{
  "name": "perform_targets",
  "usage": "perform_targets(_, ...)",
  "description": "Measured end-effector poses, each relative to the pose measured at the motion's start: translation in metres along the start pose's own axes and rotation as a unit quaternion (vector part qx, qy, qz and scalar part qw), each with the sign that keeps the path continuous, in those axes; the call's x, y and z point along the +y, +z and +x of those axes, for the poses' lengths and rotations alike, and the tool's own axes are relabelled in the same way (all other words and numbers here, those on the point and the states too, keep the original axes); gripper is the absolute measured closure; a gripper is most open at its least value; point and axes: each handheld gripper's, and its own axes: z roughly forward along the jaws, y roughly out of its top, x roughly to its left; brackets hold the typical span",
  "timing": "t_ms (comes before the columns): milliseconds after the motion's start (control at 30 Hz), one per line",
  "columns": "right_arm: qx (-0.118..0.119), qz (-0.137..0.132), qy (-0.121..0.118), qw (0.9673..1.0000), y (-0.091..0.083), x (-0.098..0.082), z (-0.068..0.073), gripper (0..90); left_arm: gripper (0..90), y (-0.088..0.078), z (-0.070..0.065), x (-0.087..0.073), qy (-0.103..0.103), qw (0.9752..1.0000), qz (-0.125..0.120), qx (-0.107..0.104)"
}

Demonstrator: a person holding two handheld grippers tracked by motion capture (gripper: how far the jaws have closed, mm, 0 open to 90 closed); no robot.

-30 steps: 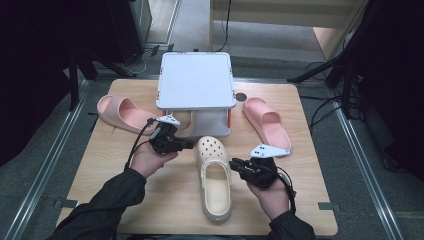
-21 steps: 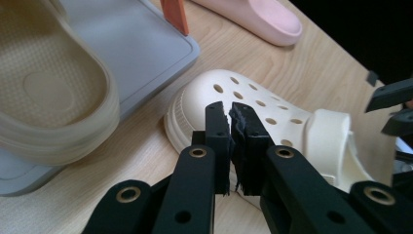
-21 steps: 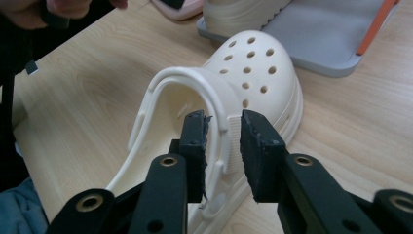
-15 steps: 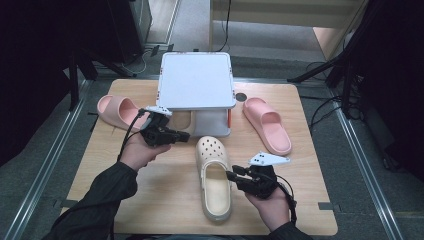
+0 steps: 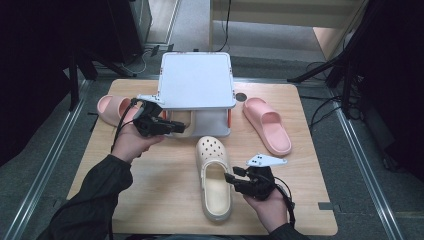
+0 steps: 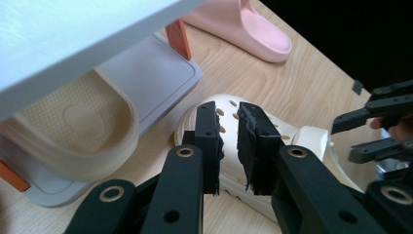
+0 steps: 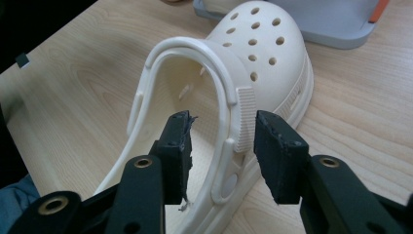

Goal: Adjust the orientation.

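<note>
Clog (image 5: 215, 175), cream, flat on table (image 5: 165, 200) before rack (image 5: 197, 82); right gripper (image 7: 221, 146) jaws opening astride its side strap, ready to grip. Left gripper (image 6: 229, 146) narrow, empty, opening above.

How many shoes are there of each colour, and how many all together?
Pink slides: 2, one left of the rack, one right of it.
Cream clogs: 2, one on the table, one on the rack's lower shelf.
Total: 4 shoes.
</note>
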Motion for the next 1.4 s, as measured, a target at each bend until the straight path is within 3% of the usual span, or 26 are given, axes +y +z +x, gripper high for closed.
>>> perform_targets(200, -0.005, 0.002, 0.008, 1.0000, 0.003, 0.000, 0.001, 55.7, 78.6, -0.008, 0.002, 0.007, 0.004, 1.0000, 0.001, 0.004)
perform_targets(567, -0.018, -0.002, 0.022, 0.9996, 0.007, -0.002, 0.003, 52.6, 80.4, -0.025, 0.020, 0.034, -0.004, 0.9998, -0.015, 0.007)
perform_targets(800, -0.023, 0.005, 0.022, 0.9995, 0.014, -0.002, 0.004, 51.9, 82.7, -0.029, 0.037, 0.048, -0.011, 0.9995, -0.012, 0.027)
perform_targets(1000, -0.034, 0.006, 0.030, 0.9989, 0.025, -0.001, 0.003, 51.7, 83.8, -0.027, 0.054, 0.043, -0.017, 0.9988, -0.004, 0.045)
perform_targets(1400, -0.067, -0.009, 0.034, 0.9972, 0.043, 0.000, -0.001, 58.9, 83.8, -0.030, 0.054, 0.041, -0.010, 0.9985, -0.006, 0.053)
